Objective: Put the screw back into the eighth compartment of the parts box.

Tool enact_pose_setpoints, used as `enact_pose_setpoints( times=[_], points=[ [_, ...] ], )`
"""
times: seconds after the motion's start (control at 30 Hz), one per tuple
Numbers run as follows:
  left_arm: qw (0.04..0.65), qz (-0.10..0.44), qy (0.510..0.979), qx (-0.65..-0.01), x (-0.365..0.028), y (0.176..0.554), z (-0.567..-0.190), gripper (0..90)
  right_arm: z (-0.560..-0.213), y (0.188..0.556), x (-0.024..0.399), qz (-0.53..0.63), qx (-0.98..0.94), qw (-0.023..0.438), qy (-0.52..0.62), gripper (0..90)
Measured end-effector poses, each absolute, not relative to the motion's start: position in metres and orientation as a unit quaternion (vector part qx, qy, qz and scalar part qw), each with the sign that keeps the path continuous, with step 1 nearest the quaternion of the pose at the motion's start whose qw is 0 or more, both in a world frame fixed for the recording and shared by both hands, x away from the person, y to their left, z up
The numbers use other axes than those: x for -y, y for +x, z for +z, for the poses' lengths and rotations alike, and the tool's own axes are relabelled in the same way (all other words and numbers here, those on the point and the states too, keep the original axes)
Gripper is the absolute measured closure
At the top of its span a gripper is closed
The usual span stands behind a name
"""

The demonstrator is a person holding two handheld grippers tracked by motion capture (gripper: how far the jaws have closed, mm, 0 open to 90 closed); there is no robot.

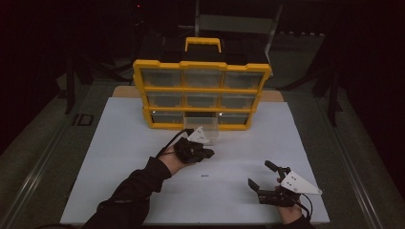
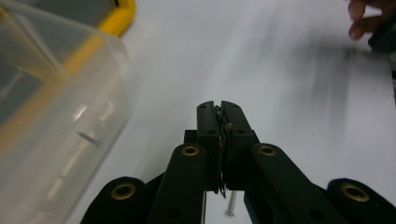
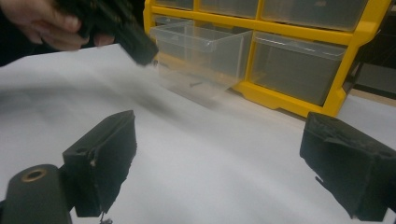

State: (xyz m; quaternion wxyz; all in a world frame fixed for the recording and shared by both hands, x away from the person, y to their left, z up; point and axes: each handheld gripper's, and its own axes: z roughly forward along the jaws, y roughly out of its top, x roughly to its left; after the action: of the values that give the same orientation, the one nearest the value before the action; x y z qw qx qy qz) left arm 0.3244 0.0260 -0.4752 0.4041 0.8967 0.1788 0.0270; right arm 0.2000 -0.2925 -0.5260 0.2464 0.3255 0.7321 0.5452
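A yellow organizer [image 1: 140, 81] with clear drawers stands at the back of the white table [image 1: 119, 157]. Its bottom middle drawer [image 1: 200, 125] is pulled out, and a few small screws [image 2: 88, 137] lie inside it. My left gripper [image 1: 208, 153] hovers just in front of that drawer with its jaws shut [image 2: 220, 105]. A thin dark edge shows in the seam between them, and I cannot tell whether anything is pinched. One small screw [image 1: 205, 175] lies on the table below it. My right gripper [image 1: 260, 174] rests near the front right, open and empty [image 3: 219, 154].
The organizer's yellow frame [image 3: 280, 100] and the drawer [image 3: 201, 51] stand beyond the right jaws, with the left gripper [image 3: 140, 51] and its hand to their left. Dark floor surrounds the table. A chair stands behind the organizer.
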Motion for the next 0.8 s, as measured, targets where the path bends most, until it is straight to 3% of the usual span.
enact_pose_setpoints(
  times=[0.4,0.8],
  points=[
    [0.421,0.077,0.877,-0.219,-0.035,0.344,-0.433,87.4,-0.526,0.2,0.292,0.545,-0.732,0.246,0.326,11.0],
    [0.422,0.106,0.862,-0.262,-0.037,0.358,-0.426,87.4,-0.526,0.2,0.292,0.545,-0.732,0.246,0.326,11.0]
  ],
)
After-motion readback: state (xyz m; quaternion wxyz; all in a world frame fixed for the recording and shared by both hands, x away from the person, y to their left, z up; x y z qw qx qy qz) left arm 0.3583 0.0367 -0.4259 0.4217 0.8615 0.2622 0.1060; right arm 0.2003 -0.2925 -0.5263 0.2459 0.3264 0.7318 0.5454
